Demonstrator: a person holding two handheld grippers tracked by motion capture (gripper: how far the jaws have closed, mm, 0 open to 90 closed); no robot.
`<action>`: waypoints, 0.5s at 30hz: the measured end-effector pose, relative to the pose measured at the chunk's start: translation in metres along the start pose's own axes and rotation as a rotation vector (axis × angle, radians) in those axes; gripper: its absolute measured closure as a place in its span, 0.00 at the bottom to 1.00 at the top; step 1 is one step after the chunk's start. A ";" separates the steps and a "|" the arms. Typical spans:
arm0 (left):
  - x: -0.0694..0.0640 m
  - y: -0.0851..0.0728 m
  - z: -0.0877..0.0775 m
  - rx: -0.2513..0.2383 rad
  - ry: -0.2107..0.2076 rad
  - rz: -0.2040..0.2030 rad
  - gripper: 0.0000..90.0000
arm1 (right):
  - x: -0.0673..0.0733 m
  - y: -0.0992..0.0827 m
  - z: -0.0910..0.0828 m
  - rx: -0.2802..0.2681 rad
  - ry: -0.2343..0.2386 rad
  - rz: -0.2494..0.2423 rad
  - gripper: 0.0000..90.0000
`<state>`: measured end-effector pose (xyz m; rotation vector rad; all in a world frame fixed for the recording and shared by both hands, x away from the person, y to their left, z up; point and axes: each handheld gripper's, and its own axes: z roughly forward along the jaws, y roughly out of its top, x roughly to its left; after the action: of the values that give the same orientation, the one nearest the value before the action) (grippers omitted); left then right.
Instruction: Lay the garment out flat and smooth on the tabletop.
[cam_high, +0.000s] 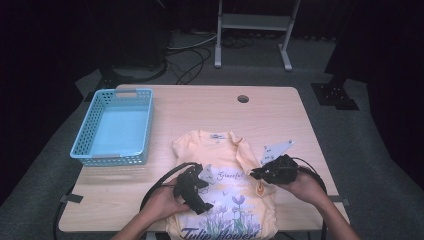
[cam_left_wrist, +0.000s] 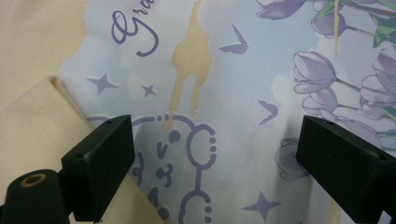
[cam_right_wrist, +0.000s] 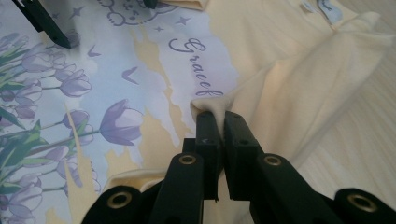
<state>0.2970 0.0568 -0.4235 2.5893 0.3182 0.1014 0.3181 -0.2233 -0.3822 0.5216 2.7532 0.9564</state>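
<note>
Nearest the person, a pale yellow cotton T-shirt (cam_high: 225, 190) with a lilac tulip print and purple script lies flat on the light wooden counter (cam_high: 200, 107), collar pointing away; its hem runs off the bottom of the high view, so the lowest line of lettering is cut off. The left gripper (cam_high: 202, 200), black with a trailing cable, sits low over the left half of the print with its jaws wide apart and nothing between them. In the left gripper view the printed cloth (cam_left_wrist: 219, 93) spans the gap between the two black pads, and a folded-in yellow sleeve edge (cam_left_wrist: 32, 126) lies beside the left-hand pad; whether the pads touch the cloth cannot be told.

The right gripper (cam_high: 256, 174) is clamped on the shirt's right sleeve. In the right gripper view (cam_right_wrist: 217, 122) its jaws stand together with a small peak of yellow fabric (cam_right_wrist: 208, 103) pinched between them, and the sleeve is drawn over the print, hiding the end of the script word. In the high view the person's right hand (cam_high: 300, 185) covers much of this gripper's body.

Farther off, a light blue perforated plastic basket (cam_high: 142, 125) stands on the counter's left side, well apart from the shirt. A round cable hole (cam_high: 243, 98) shows near the far edge. Beyond the counter the room is dark; a pale metal stand (cam_high: 252, 22) is cut off at the top.
</note>
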 end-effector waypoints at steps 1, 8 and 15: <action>0.000 0.000 0.000 -0.003 0.000 0.000 0.12 | -0.001 -0.002 -0.002 -0.002 -0.004 0.003 0.95; 0.000 0.001 0.000 0.010 -0.001 0.005 0.12 | -0.007 -0.013 -0.014 -0.009 -0.027 0.022 0.95; 0.000 0.002 0.000 0.016 -0.001 0.001 0.12 | -0.014 -0.025 -0.025 -0.011 -0.048 0.040 0.95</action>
<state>0.2976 0.0552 -0.4226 2.6049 0.3188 0.0986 0.3174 -0.2608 -0.3777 0.5926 2.7035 0.9543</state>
